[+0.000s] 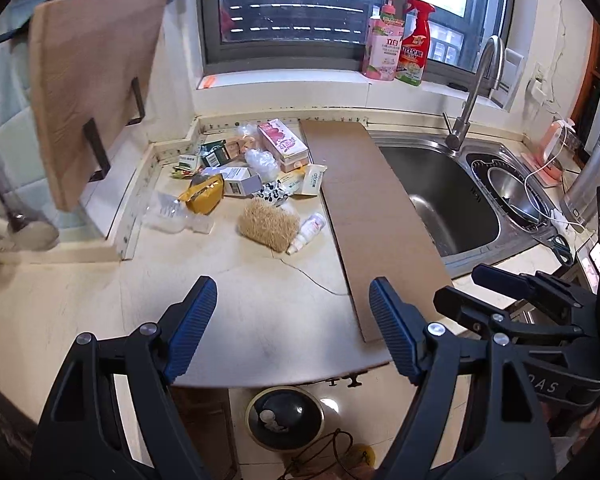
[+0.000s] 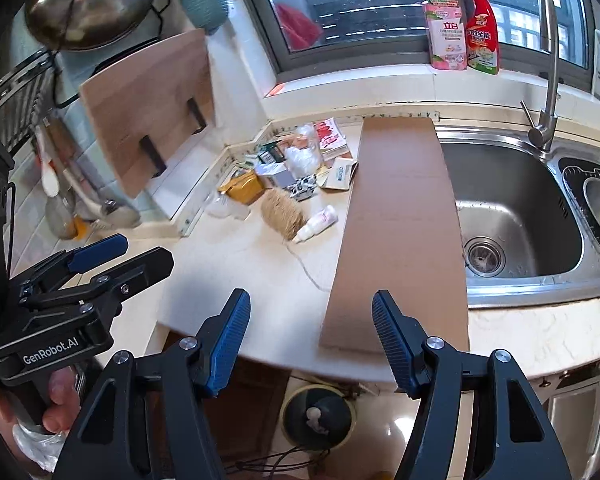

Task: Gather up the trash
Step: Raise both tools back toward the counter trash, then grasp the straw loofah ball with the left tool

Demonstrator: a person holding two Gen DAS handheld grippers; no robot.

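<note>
A heap of trash lies at the back of the pale counter: a pink carton, small boxes, a yellow packet, a crushed clear bottle, a brown fibre bundle and a small white bottle. A long cardboard sheet lies beside the heap, partly over the sink. My left gripper hovers open above the counter's front edge, holding nothing. My right gripper is open too, above the cardboard sheet's near end. A round black bin stands on the floor below the counter.
A steel sink with a tall faucet fills the right side. A wooden cutting board stands in a rack at the left. Two detergent bottles sit on the window sill. Scissors and a white cable lie right of the sink.
</note>
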